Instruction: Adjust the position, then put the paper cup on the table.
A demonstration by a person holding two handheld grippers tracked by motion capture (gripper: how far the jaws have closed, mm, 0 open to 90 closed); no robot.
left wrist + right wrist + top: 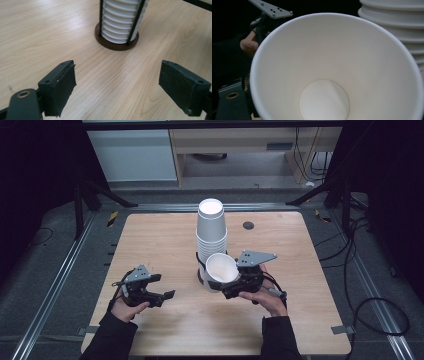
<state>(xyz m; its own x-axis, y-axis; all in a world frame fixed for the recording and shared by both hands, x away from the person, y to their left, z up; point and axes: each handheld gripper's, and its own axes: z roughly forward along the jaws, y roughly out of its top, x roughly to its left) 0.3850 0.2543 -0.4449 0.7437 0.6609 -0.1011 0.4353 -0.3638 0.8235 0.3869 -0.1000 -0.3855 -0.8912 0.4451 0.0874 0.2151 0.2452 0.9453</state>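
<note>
A tall stack of white paper cups (211, 227) stands in a holder with black rods on a round dark base (116, 45), at the middle of the wooden table (160, 237). My right gripper (227, 287) is shut on a single white paper cup (221, 270), held tilted just in front of the stack with its mouth facing up and toward me. In the right gripper view the cup's empty inside (337, 70) sits close up, with the stack (397, 25) behind it at the right. My left gripper (164, 286) is open and empty, low over the table, left of the holder (118, 72).
A small dark round grommet (248, 225) sits in the table top behind and right of the stack. Black frame legs (107, 192) and cables (360, 270) lie on the floor around the table. Bare wood stretches between the left gripper and the holder.
</note>
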